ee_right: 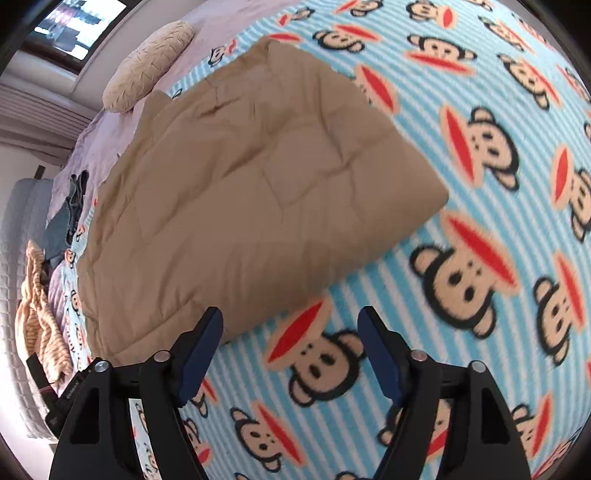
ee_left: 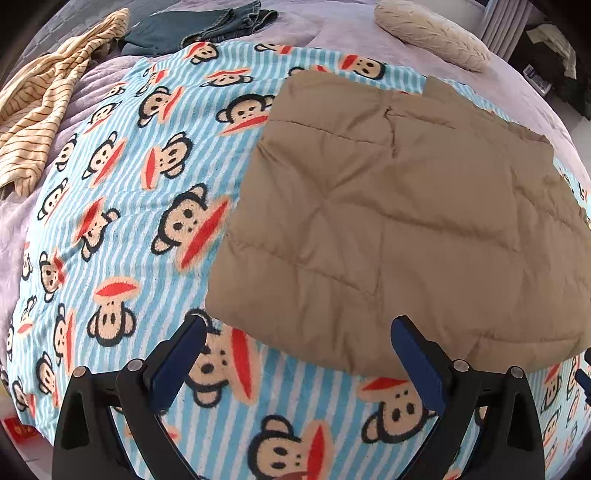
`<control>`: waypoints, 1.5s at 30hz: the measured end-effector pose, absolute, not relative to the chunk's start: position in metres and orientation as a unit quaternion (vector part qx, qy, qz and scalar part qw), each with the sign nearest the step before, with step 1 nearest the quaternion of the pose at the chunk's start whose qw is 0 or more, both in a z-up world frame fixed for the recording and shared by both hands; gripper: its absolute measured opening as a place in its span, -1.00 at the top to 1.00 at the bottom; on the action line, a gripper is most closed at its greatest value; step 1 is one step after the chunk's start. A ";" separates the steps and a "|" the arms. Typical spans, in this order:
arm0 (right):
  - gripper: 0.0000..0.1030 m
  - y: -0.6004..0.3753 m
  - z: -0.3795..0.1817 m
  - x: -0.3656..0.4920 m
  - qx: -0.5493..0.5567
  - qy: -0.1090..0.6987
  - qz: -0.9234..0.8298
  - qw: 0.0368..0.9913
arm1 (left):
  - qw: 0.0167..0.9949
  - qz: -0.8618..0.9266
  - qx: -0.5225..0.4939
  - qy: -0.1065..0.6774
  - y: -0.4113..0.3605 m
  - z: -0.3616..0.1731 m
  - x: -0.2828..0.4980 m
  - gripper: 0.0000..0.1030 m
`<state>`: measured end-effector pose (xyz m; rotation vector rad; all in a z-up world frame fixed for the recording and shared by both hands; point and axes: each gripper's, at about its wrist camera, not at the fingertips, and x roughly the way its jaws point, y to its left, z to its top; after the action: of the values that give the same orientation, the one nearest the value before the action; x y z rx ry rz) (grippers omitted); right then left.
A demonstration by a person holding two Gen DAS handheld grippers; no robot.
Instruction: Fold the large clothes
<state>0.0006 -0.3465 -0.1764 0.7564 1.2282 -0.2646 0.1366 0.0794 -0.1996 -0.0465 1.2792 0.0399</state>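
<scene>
While you hold both grippers tilted steeply down over the bed, each one hangs above the blanket [ee_left: 122, 236] with nothing between its fingers. Your left gripper [ee_left: 295, 354] is spread wide; its left finger [ee_left: 177, 365] sits over a monkey face on the blanket, and its right finger [ee_left: 417, 365] overlaps the near edge of the jacket [ee_left: 399, 221] in view, though you cannot tell whether it touches the cloth. Your right gripper [ee_right: 291, 350] is also spread, with the jacket's [ee_right: 251, 192] near edge just ahead of its left finger [ee_right: 201, 350] and bare blanket [ee_right: 480, 221] under the gap and the right finger [ee_right: 380, 358].

Beyond the fingers, the tan quilted jacket lies folded into a rough rectangle, flat on the striped monkey blanket. Past it, a cream pillow [ee_left: 432, 33] rests on the lilac bedcover [ee_left: 332, 22]. At the far left in the left wrist view, dark jeans [ee_left: 199, 26] lie beside a crumpled yellow striped garment [ee_left: 48, 107].
</scene>
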 end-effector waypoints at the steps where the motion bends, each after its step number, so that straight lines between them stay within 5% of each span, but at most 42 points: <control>1: -0.54 -0.345 -0.178 0.000 0.350 0.560 -0.119 0.741 | 0.801 0.017 -0.021 0.597 0.079 -0.200 0.136 -0.97; 39: -0.69 -0.357 -0.247 -0.002 0.626 0.403 -0.059 0.665 | 0.730 -0.080 -0.312 0.603 0.117 -0.245 0.115 -0.97; 42: -1.00 -0.364 -0.250 0.002 0.645 0.385 -0.050 0.659 | 0.733 -0.083 -0.316 0.596 0.117 -0.247 0.122 -0.97; 45: -1.00 -0.369 -0.251 0.015 0.655 0.373 -0.037 0.656 | 0.731 -0.081 -0.324 0.594 0.118 -0.251 0.134 -0.97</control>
<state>0.0153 -0.3686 -0.2515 1.4842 0.8461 -0.0829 0.1339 0.1178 -0.2506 -0.7138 1.3084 -0.1776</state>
